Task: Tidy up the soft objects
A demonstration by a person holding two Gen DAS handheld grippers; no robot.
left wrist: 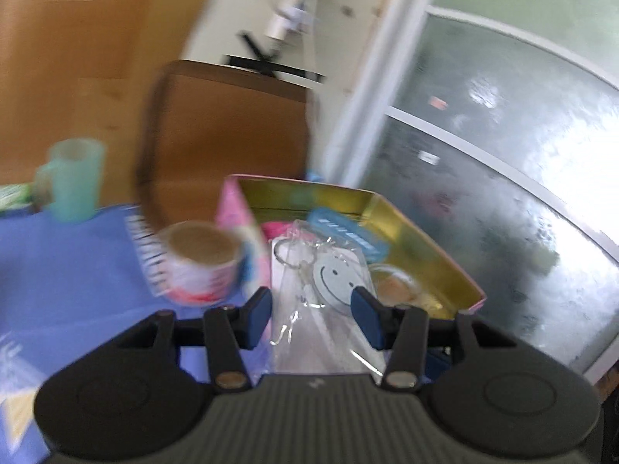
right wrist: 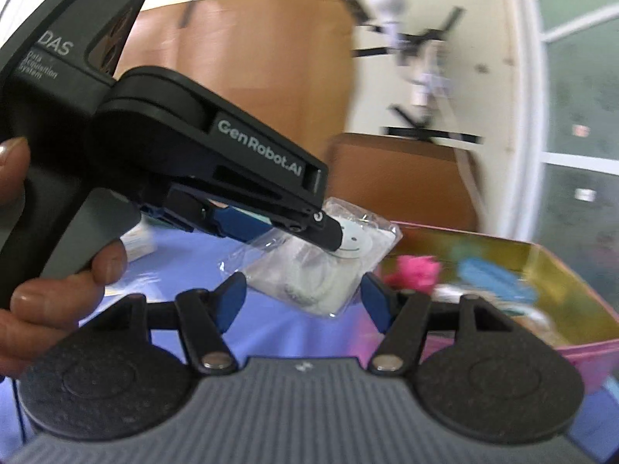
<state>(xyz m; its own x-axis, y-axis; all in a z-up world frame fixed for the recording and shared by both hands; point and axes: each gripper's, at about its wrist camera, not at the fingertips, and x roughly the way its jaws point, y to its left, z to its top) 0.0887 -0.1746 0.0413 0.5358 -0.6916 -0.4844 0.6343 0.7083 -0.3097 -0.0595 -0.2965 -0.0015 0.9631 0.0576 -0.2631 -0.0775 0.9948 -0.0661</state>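
A clear plastic bag with a white smiley-face keychain [left wrist: 332, 274] lies between my left gripper's [left wrist: 315, 315] blue pads. The jaws stand wide apart, and whether the pads touch the bag does not show. It hangs over the near end of the pink box with a gold inside [left wrist: 421, 232]. From the right wrist view the same bag [right wrist: 329, 266] sticks out from the left gripper's fingertips [right wrist: 329, 232], above the blue cloth. My right gripper [right wrist: 303, 301] is open and empty, just below the bag. The box [right wrist: 561, 270] holds a pink fluffy item [right wrist: 416, 268] and a blue item [right wrist: 495, 274].
A roll of patterned tape [left wrist: 201, 263] and a mint green cup [left wrist: 75, 179] stand on the blue tablecloth [left wrist: 62, 270] left of the box. A brown cardboard box [left wrist: 228, 131] stands behind. Frosted glass panels [left wrist: 503, 178] are on the right.
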